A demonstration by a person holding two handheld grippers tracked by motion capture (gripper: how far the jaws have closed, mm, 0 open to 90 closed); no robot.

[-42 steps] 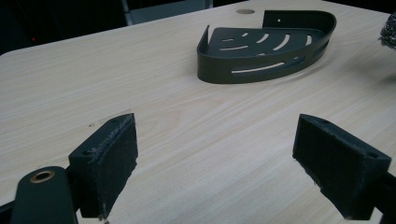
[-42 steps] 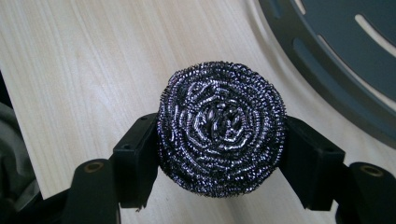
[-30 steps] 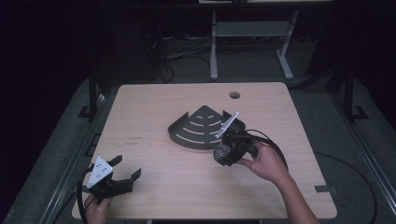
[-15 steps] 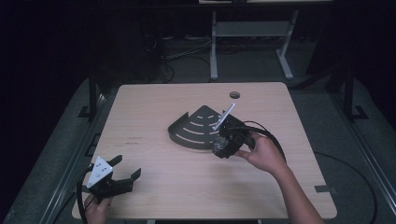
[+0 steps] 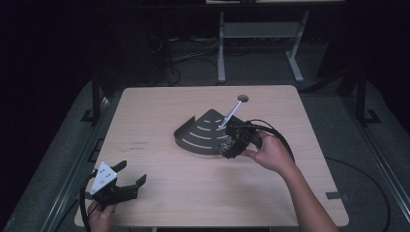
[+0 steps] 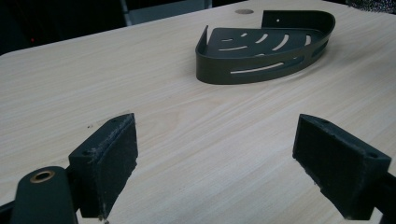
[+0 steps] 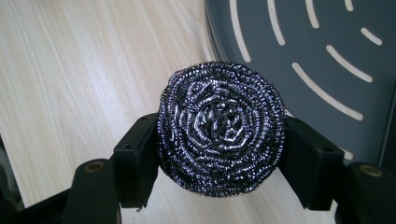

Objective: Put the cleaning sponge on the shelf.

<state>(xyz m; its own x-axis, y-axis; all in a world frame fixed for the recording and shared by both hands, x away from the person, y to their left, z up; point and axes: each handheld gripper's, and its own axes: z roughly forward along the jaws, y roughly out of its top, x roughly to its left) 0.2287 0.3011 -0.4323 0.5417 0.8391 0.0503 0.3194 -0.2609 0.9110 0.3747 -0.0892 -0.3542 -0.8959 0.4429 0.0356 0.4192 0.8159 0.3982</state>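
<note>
A dark grey quarter-round corner shelf (image 5: 205, 133) with curved slots lies in the middle of the table, seen too in the left gripper view (image 6: 266, 44) and in the right gripper view (image 7: 322, 51). My right gripper (image 5: 226, 145) is shut on a round steel wool scourer (image 7: 221, 127), held just above the shelf's front right rim. In the high view the scourer (image 5: 225, 144) glints at the jaws. My left gripper (image 5: 126, 175) rests open near the front left table corner, with nothing between its pads (image 6: 343, 165).
The light wooden table (image 5: 159, 111) has a round cable hole (image 5: 242, 98) at its back edge. A metal stand (image 5: 256, 34) rises behind the table on the dark floor. Cables trail from the right gripper over the table's right side.
My right gripper has carried the scourer forward and left, from beside the shelf to its front right rim. The left gripper has stayed put.
</note>
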